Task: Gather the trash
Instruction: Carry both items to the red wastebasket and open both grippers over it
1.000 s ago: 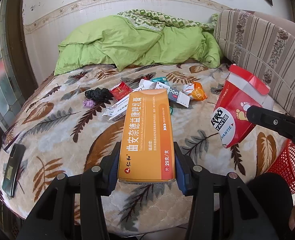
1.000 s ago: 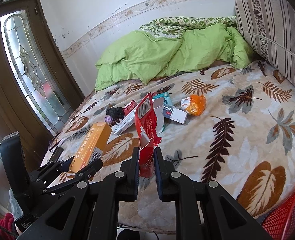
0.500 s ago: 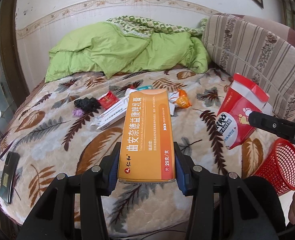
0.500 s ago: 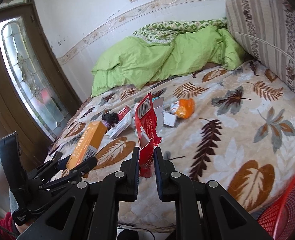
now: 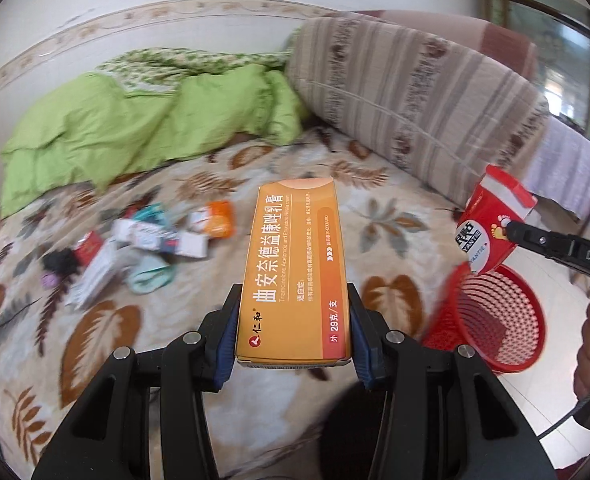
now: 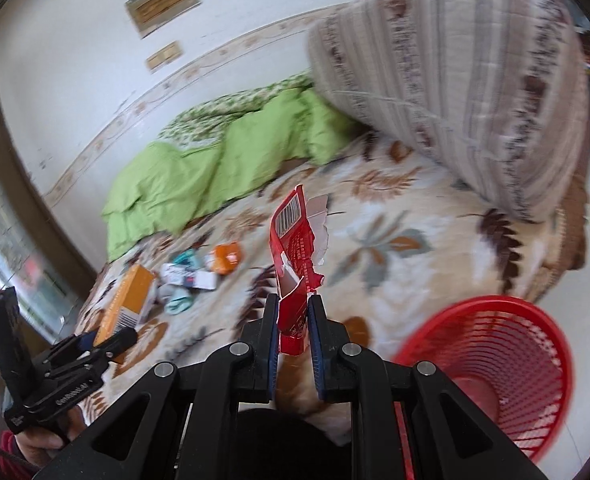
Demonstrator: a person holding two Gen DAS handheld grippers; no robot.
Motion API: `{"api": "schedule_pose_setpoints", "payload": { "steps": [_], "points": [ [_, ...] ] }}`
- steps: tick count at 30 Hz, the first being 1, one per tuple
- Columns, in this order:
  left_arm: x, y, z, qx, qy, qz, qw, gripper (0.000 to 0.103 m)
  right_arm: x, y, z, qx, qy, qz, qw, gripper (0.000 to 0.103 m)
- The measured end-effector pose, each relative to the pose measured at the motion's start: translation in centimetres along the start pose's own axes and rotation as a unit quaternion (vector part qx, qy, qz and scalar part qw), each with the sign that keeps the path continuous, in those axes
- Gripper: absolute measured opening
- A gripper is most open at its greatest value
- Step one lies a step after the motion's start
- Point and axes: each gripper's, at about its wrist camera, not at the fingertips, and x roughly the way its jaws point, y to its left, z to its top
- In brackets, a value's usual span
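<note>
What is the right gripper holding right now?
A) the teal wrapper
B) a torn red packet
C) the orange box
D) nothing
B: in the right wrist view the right gripper has its jaws shut on the red packet, near the red basket; the orange box sits in the left gripper.

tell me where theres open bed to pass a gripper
Open blanket lies between the held orange box and the striped cushion, reaching toward the red basket. It is crowded on the left, where the litter pile sits below the green duvet.
</note>
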Motion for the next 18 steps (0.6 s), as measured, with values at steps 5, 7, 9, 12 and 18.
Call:
{"api": "schedule_pose_setpoints", "payload": {
  "steps": [5, 7, 9, 12, 18],
  "points": [
    [2.0, -4.9, 1.5, 0.035, 0.021, -0.079, 0.9961, 0.046, -2.1, -5.0, -0.2, 0.036, -0.005, -0.052, 0.998, 0.014],
    [2.8, -6.9, 1.8, 0.044, 0.034, -0.111, 0.9923, 0.046, -2.8, -7.0, -0.3, 0.051, -0.005, -0.069, 0.996, 0.014],
    [3.8, -8.8, 2.1, 0.052, 0.047, -0.140, 0.9876, 0.046, -3.4, -8.7, -0.4, 0.067, -0.005, -0.079, 0.995, 0.014],
    [4.9, -11.3, 2.3, 0.064, 0.059, -0.168, 0.9818, 0.046, -4.1, -10.1, -0.4, 0.075, -0.007, -0.094, 0.993, 0.014],
    [5.7, -14.9, 2.5, 0.070, 0.071, -0.211, 0.9725, 0.063, -4.8, -11.3, -0.3, 0.082, -0.006, -0.119, 0.989, 0.024]
  ]
}}
